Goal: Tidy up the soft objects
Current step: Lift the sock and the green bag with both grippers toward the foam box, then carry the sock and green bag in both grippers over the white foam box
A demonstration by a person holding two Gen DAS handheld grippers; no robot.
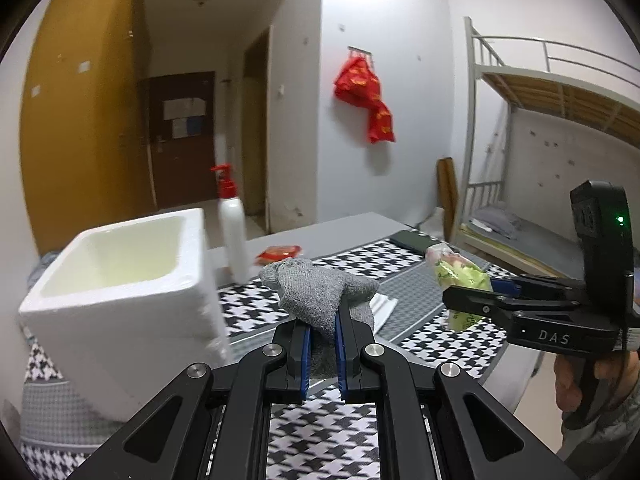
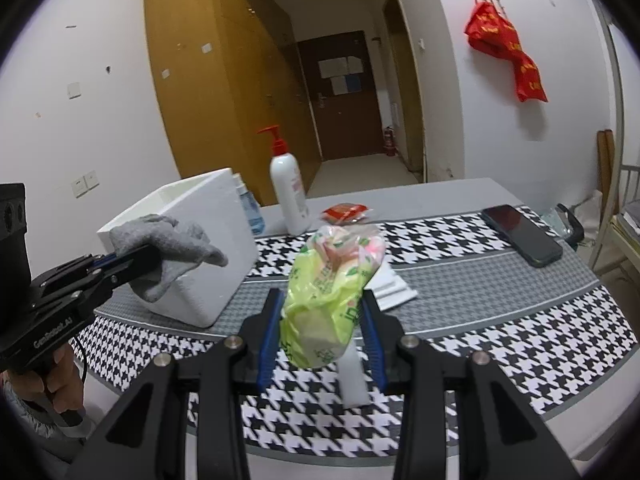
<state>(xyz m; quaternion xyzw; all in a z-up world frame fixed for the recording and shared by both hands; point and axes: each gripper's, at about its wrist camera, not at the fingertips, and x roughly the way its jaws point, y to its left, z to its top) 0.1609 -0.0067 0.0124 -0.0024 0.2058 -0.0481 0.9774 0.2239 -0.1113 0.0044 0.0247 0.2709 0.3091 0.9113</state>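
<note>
My left gripper (image 1: 322, 320) is shut on a grey knitted sock (image 1: 316, 290) and holds it in the air, just right of the open white foam box (image 1: 120, 280). In the right wrist view the sock (image 2: 168, 248) hangs in front of the box (image 2: 200, 240). My right gripper (image 2: 322, 312) is shut on a soft yellow-green plastic pack (image 2: 328, 292) and holds it above the houndstooth cloth (image 2: 500, 320). In the left wrist view that pack (image 1: 460, 276) sticks out of the right gripper (image 1: 456, 294) at the right.
A white pump bottle with a red top (image 2: 288, 192) stands behind the box. A small red packet (image 2: 344, 212), a black phone (image 2: 520, 234) and white flat pieces (image 2: 394, 284) lie on the table. A metal bunk bed (image 1: 540, 120) stands at the right.
</note>
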